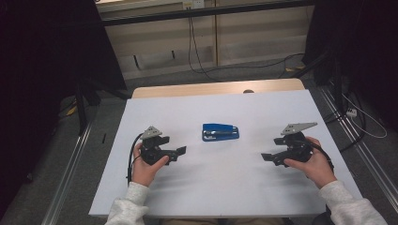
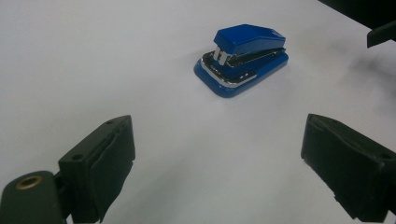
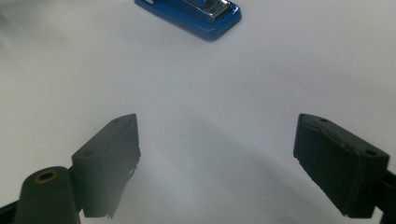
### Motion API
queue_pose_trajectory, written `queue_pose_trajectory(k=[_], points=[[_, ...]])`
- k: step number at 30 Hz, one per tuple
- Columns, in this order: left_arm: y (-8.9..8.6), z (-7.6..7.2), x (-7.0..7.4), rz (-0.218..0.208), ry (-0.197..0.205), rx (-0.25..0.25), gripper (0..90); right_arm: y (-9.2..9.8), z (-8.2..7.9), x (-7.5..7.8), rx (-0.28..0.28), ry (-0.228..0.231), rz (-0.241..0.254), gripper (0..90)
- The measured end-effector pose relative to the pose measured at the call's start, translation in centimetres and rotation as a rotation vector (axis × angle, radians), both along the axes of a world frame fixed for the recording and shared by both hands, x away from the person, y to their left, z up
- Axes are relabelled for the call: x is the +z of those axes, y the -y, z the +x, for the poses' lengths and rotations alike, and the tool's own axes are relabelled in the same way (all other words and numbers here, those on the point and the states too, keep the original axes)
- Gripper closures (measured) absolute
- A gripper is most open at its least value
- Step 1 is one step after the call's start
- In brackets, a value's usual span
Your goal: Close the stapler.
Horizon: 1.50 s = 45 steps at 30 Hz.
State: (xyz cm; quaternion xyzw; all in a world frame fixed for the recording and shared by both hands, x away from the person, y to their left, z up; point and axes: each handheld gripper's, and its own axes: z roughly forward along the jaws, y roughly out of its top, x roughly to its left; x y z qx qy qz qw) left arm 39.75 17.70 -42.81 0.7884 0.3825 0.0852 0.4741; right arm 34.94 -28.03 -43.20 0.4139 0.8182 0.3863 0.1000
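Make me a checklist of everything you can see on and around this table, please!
Surface: white table, bare apart from one thing.
Job's things: blue stapler lying closed, mid-table, between the grippers, touched by neither.
Clutter: nothing seen.
Grippers: left gripper and right gripper both open, empty, each held in a hand, jaws pointing inward at the stapler.
Cables: black cable trailing from the left gripper; loose cables on the floor behind.
Surroundings: grey floor, dark curtains at the sides.
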Motion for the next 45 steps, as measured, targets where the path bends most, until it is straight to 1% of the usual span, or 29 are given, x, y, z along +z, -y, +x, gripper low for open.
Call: queue_pose_trajectory(k=[2,4,6,8,9,11,13,14,16,19,21,22,24,26,28,30,32,37,38,39,41,45], points=[[-0.3,-0.1,0.1,0.015,-0.002,-0.001,9.6,0.0,-0.1,0.0,0.002,0.002,0.003,13.9],[-0.5,-0.4,0.1,0.004,0.002,0.003,9.6,0.1,-0.2,0.0,0.008,0.004,0.000,13.9],[-0.7,-0.5,0.1,0.006,0.004,0.005,9.5,0.1,-0.4,0.0,0.007,-0.002,0.000,14.0],[-1.0,-0.7,0.1,0.014,0.003,0.003,9.5,0.2,-0.5,-0.1,0.011,0.001,-0.004,13.7],[-1.0,-0.8,0.1,0.010,0.003,0.006,9.5,0.2,-0.6,0.0,0.009,-0.004,-0.004,13.7],[-1.3,-0.9,0.2,0.017,0.011,0.006,9.5,0.3,-0.7,0.0,0.009,-0.001,-0.002,13.6],[-1.5,-1.1,0.2,0.009,0.006,0.014,9.5,0.4,-0.8,0.0,0.010,0.001,-0.002,13.6],[-1.7,-1.1,0.2,0.012,0.007,0.011,9.6,0.4,-0.9,0.0,0.006,-0.002,-0.005,13.6],[-2.0,-1.3,0.2,0.016,0.014,0.017,9.6,0.5,-1.0,0.0,0.013,0.000,-0.006,13.6],[-2.3,-1.4,0.2,0.010,0.007,0.022,9.5,0.6,-1.2,-0.1,0.018,-0.007,-0.007,13.6],[-2.5,-1.5,0.2,0.016,0.011,0.025,9.5,0.6,-1.3,-0.2,0.017,-0.014,-0.008,13.6],[-2.7,-1.6,0.2,0.009,0.012,0.028,9.6,0.6,-1.4,-0.2,0.018,-0.014,-0.009,13.6],[-2.9,-1.7,0.3,0.011,0.018,0.032,9.5,0.7,-1.5,-0.1,0.019,-0.010,-0.009,13.6],[-3.1,-1.9,0.2,0.010,0.012,0.032,9.5,0.8,-1.6,-0.1,0.017,-0.007,-0.011,13.6],[-3.3,-2.0,0.2,0.013,0.018,0.033,9.5,0.8,-1.7,-0.1,0.015,-0.012,-0.006,13.5],[-3.4,-2.1,0.3,0.010,0.018,0.036,9.6,0.9,-1.9,-0.1,0.015,-0.010,-0.012,13.6],[-3.7,-2.4,0.3,0.006,0.017,0.041,9.6,1.0,-2.1,-0.1,0.012,-0.007,-0.007,13.5],[-4.8,-3.0,0.3,0.010,0.020,0.051,9.6,1.3,-2.7,0.0,0.010,-0.003,-0.010,13.4],[-5.0,-3.2,0.3,0.004,0.023,0.059,9.6,1.4,-2.8,0.0,0.009,-0.002,-0.008,13.4],[-5.3,-3.3,0.3,0.005,0.015,0.053,9.5,1.4,-2.9,0.1,0.006,-0.003,-0.006,13.3],[-5.8,-3.6,0.2,0.019,0.023,0.058,9.3,1.5,-3.1,0.0,0.005,-0.002,-0.008,13.3],[-6.8,-4.3,-0.1,0.004,0.011,0.077,9.3,1.7,-3.4,0.1,0.006,0.002,-0.012,13.2]])
